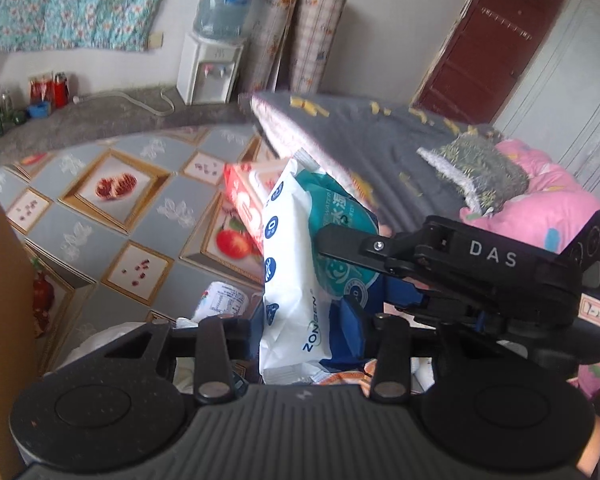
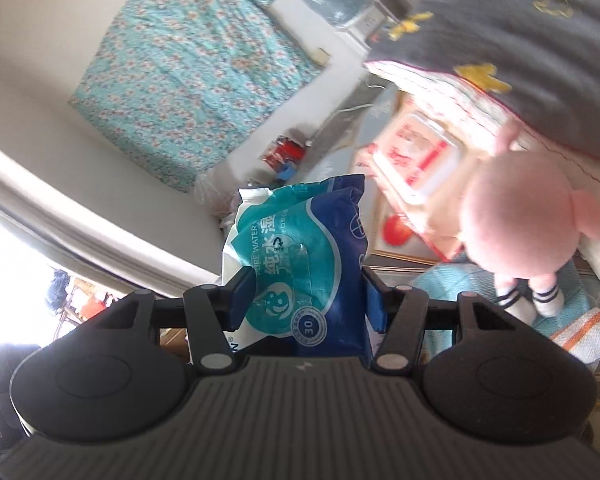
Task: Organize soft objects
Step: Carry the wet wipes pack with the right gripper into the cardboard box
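Both tongs grip one pack of wet wipes (image 2: pixel 300 264), lifted clear of the patterned floor (image 1: pixel 112 216). The right tongs (image 2: pixel 306 298) pinch its blue-and-teal face from both sides; the left tongs (image 1: pixel 300 332) close on its white edge. Judging by this, sorting is midway: the pack is in transit, not placed. A pink plush toy (image 2: pixel 524 232) and a red-and-white wipes pack (image 1: pixel 246 196) by the bed (image 1: pixel 380 140) seem left to handle.

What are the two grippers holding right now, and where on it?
Both hold the wet wipes pack: the right gripper clamps its flat faces near the bottom, the left gripper its lower end.
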Available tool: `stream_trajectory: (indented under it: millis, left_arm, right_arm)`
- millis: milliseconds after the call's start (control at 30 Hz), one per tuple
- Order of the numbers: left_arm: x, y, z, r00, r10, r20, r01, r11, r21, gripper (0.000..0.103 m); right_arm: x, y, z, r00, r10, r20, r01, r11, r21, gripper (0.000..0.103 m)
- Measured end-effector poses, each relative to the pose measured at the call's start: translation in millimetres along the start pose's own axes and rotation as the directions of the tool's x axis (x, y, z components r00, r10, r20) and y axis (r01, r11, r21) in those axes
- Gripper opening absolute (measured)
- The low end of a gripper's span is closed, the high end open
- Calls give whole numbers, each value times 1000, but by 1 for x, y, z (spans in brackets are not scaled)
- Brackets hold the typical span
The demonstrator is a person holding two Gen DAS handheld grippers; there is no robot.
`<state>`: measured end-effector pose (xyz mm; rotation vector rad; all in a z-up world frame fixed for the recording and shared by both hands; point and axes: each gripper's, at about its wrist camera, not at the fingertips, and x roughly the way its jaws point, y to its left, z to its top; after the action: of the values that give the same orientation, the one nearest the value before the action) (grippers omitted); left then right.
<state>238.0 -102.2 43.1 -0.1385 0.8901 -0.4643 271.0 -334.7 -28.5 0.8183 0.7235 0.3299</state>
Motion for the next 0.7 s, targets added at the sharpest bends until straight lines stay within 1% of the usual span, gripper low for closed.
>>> stream_trajectory:
  millis: [100,167,300,400,533,633,700]
  left_arm:
    - [-38,6,-9,998,13,66,-12,1000,-12,42]
    - [-65,18,-16,994,26,105,-22,999,-36,42]
    - [-109,52,-32,985,86,147,-71,992,-105,42]
    - [-132,84,-45,979,137,152,-111,979,-169,42]
    - [-156,136,-61,970,196,142,-151,948,-279,42]
    - [-163,174,-72,971,216,108,-167,924,-344,42]
    - [-165,198,-79,972,221,80,-174,907,-384,42]
  right_arm:
    - [-11,34,-9,999,36,-9,-37,997,-64,55]
    - [-13,59,-18,997,64,-30,-67,992,-108,55]
    - [5,116,-49,988,109,-113,-130,973,-191,56]
    - [27,154,-76,974,118,-193,-163,957,-241,57]
    - [65,196,-111,945,114,-305,-206,935,-288,57]
    - [94,222,-139,924,82,-374,-211,924,-320,57]
    - [111,231,-153,910,58,-410,-205,923,-327,57]
